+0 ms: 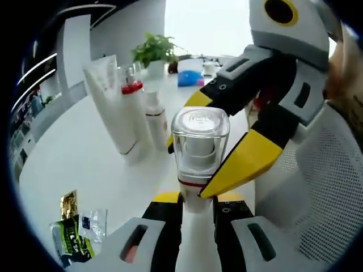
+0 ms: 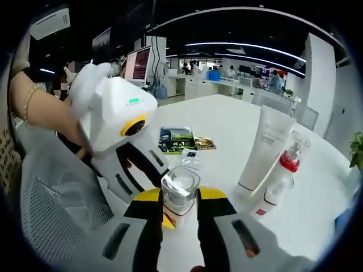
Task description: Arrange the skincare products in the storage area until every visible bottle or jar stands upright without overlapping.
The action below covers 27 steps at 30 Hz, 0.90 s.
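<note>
Table (image 1: 85, 153): tube (image 1: 110, 102), pump bottle (image 1: 135, 105), small bottle (image 1: 155, 119) upright side by side | sachets (image 1: 76, 229) apart, near edge | plant (image 1: 154, 50) behind

left gripper (image 1: 197, 212) jaws clamp clear-capped bottle (image 1: 198, 148) upright; right gripper (image 1: 227, 141) jaws close on its cap sides; white tube (image 1: 110, 102), red-collared pump bottle (image 1: 134, 96) standing on table (image 1: 85, 164) behind

Both grippers: white-grey moulded housings, black jaws tipped yellow, dark oval slots, small screws; right gripper (image 1: 227, 164) with yellow-ringed black lens port, left gripper (image 2: 144, 170) the same plus green mark; person's wrist (image 2: 31, 105) wears thin bracelet.
</note>
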{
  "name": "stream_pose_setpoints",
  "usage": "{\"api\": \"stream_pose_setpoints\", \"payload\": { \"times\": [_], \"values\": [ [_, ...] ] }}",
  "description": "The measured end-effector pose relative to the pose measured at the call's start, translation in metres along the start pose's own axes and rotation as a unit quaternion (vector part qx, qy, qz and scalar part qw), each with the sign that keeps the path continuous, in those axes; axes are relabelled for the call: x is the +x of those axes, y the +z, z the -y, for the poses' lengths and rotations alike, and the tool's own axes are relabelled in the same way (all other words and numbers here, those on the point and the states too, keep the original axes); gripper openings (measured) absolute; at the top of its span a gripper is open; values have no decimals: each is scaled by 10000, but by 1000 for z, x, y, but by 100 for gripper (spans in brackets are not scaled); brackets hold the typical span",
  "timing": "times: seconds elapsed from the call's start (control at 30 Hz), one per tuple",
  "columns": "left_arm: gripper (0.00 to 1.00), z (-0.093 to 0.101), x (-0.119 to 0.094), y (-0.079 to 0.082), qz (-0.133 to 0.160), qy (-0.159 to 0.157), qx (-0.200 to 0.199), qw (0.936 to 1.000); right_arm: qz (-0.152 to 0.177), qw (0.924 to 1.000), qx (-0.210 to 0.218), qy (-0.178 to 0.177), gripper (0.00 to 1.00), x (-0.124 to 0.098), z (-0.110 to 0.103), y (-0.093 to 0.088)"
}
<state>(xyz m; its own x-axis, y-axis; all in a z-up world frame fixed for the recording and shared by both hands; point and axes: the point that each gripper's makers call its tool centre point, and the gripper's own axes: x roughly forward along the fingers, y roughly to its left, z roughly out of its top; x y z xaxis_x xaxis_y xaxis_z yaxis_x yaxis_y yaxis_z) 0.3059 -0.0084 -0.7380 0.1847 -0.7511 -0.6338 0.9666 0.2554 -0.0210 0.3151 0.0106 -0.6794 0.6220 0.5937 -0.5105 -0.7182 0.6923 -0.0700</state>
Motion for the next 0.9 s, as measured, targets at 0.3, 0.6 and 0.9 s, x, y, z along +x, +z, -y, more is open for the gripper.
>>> {"api": "stream_pose_setpoints", "payload": {
  "times": [0.3, 0.6, 0.9],
  "values": [
    [17, 0, 4, -8, 2, 32, -14, 10000, -170, 9998, -94, 23, 22, 5, -4, -8],
    [17, 2, 3, -15, 10, 30, -37, 10000, -227, 9997, -105, 51, 22, 7, -7, -13],
    [17, 2, 4, -15, 75, 23, -27, 10000, -204, 9997, -93, 44, 22, 8, -7, -13]
  ]
}}
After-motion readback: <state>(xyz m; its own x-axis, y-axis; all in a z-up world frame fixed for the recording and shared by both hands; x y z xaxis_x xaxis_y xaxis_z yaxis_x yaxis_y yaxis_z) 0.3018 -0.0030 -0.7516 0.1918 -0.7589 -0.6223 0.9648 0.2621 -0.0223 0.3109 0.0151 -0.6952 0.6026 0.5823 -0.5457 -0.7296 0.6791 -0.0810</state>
